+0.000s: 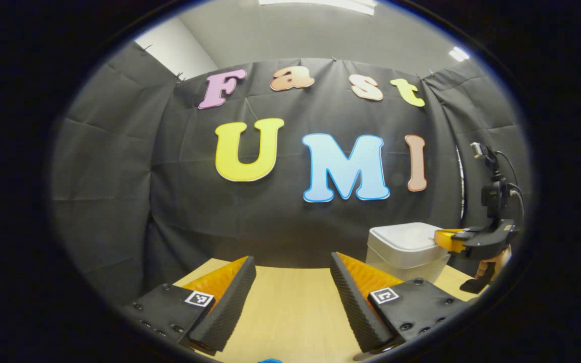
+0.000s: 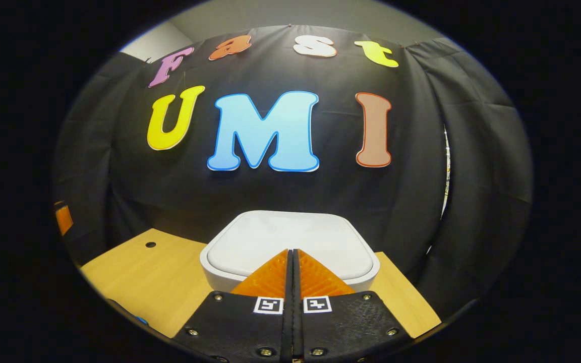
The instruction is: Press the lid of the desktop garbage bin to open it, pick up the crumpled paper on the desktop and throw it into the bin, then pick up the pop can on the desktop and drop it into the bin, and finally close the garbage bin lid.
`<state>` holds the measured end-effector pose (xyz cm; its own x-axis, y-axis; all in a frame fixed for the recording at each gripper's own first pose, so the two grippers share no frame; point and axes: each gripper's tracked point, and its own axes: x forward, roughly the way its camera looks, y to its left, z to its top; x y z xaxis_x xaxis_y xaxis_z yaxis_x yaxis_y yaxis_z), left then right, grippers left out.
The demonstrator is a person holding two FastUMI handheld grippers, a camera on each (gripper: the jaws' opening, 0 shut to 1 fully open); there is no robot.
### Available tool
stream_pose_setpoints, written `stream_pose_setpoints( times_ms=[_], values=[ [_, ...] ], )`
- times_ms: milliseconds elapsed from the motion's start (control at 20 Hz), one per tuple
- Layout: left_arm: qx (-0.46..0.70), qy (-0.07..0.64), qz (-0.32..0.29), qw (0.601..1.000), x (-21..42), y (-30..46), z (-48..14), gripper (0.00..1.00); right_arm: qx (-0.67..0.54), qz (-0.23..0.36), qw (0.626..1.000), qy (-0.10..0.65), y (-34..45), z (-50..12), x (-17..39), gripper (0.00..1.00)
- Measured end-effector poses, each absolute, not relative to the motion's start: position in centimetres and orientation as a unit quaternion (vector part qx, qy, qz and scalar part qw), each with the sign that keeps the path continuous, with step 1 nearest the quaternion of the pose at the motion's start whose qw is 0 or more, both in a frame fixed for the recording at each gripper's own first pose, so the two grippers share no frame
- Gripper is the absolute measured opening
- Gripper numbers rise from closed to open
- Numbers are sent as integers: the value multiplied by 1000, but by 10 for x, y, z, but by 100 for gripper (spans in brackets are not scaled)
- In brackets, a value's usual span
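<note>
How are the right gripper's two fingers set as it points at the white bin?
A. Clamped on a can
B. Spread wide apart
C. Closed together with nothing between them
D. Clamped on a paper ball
C. In the right gripper view the right gripper has its fingers pressed flat together with nothing between, their tip over the bin and its shut lid.

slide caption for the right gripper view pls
Right tool, fingers together, poised at the near edge of the closed white bin lid on the wooden desktop.

Black cloth wall [image 1: 290, 222] draped in folds around booth, light wood table [image 2: 159, 282] with small hole in it, grey ceiling [image 1: 290, 35], ceiling light strip [image 1: 321, 4], pale wall patch upper left
</note>
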<state>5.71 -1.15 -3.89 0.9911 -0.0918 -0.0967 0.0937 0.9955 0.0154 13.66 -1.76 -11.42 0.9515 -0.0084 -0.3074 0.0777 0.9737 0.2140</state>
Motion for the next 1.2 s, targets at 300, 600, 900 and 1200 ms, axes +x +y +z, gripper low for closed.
stream_pose_setpoints(
  times_ms=[300, 600, 900, 1200],
  values=[
    [1, 46, -44, 998, 49, -6, -39, 98, 81, -35, 985, 145, -16, -110, 139, 0],
    [0, 40, -30, 999, 42, 9, -34, 98, 49, -57, 990, 119, -23, -86, 142, 0],
    [-16, 48, -19, 999, 39, 23, -42, 98, 45, -79, 993, 81, -35, -54, 141, 0],
    [-18, 45, -22, 999, 40, 24, -45, 99, 28, -80, 993, 82, -32, -52, 127, 0]
  ],
)
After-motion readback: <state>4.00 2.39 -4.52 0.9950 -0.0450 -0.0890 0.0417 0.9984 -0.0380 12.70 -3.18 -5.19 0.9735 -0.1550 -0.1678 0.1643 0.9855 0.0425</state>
